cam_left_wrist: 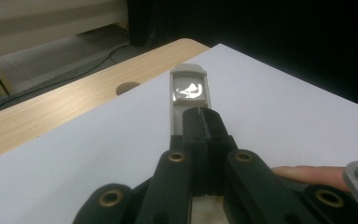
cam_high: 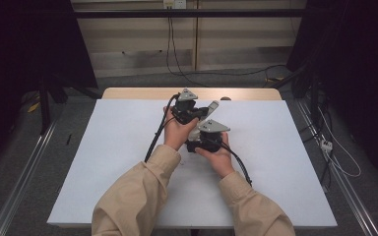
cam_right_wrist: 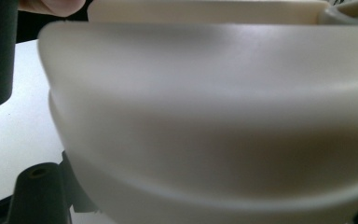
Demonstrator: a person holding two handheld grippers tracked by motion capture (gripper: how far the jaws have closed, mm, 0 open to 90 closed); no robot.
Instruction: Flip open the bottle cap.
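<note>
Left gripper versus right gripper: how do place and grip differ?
The left gripper sits farther up the table; the right gripper sits nearer the person. The left gripper pinches the grey device below its lit window; the right gripper holds its broad pale body. Both are shut on it.

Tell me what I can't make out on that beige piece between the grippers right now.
- Beige piece, high view: its middle is hidden by both hands and grippers.
- Right gripper view: it sits too close, blurred, cut off at the edges.
- Left gripper view: the closed jaws cover its near end; the glare on its tip can't be read.
</note>
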